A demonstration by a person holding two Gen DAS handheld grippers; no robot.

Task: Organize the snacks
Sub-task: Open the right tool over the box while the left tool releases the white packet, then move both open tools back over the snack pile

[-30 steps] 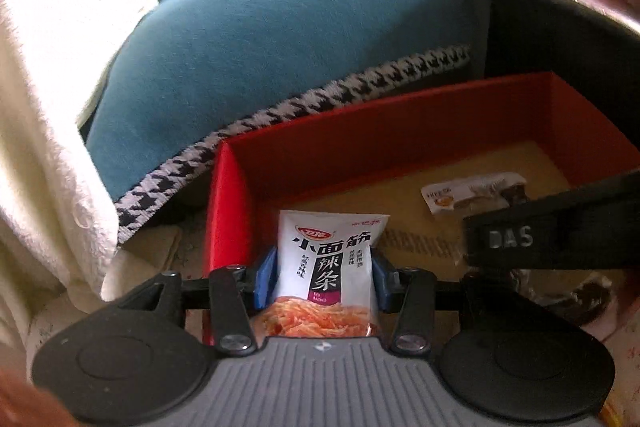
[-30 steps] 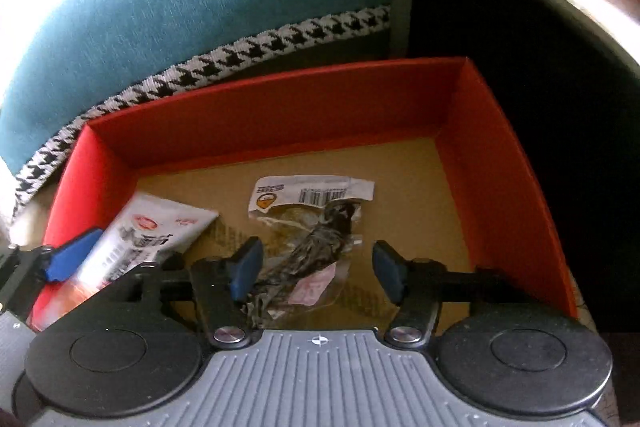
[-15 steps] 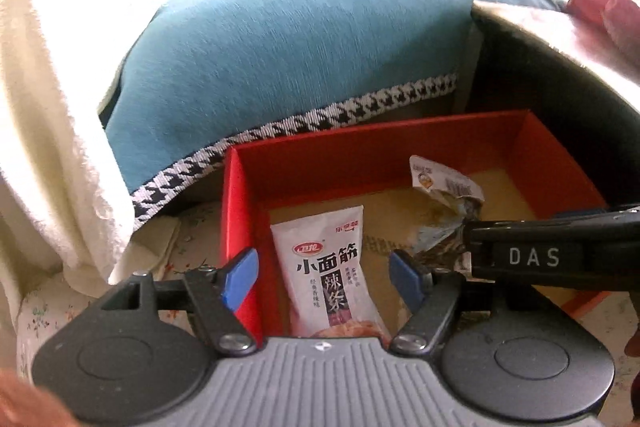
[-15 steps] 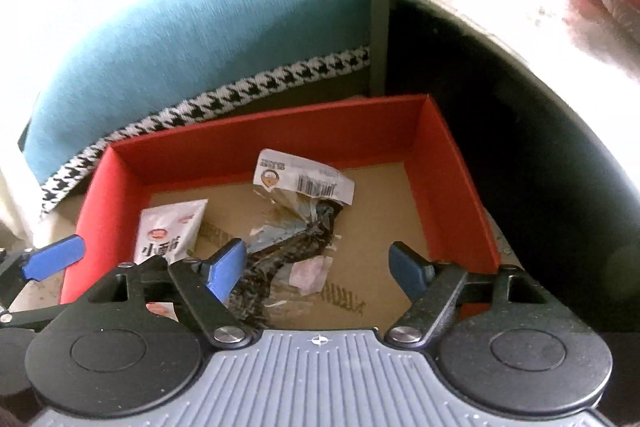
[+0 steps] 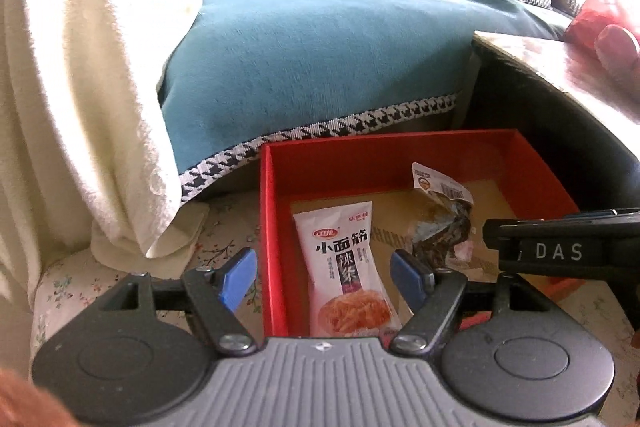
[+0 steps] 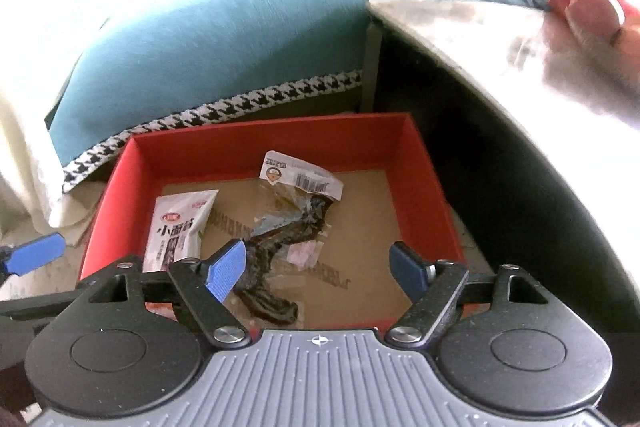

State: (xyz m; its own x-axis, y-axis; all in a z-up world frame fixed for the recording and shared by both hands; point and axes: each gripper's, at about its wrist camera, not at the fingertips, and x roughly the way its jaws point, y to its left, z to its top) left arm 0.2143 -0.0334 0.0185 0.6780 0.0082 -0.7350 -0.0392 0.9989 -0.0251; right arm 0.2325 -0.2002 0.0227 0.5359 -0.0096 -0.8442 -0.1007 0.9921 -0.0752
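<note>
Two packets lie flat in the shallow red cardboard box (image 6: 424, 187), below your grippers, neither held. Your left gripper (image 5: 324, 275), jaws wide and empty after just opening, hangs over the white printed noodle-snack pouch (image 5: 344, 263), whose long axis runs away from you. Your right gripper (image 6: 318, 267), spread and empty too, is nearer the clear crinkled packet of dark strips (image 6: 292, 219), lying diagonally.

Bright daylight from upper right, blown-out glare, fisheye-curved edges
</note>
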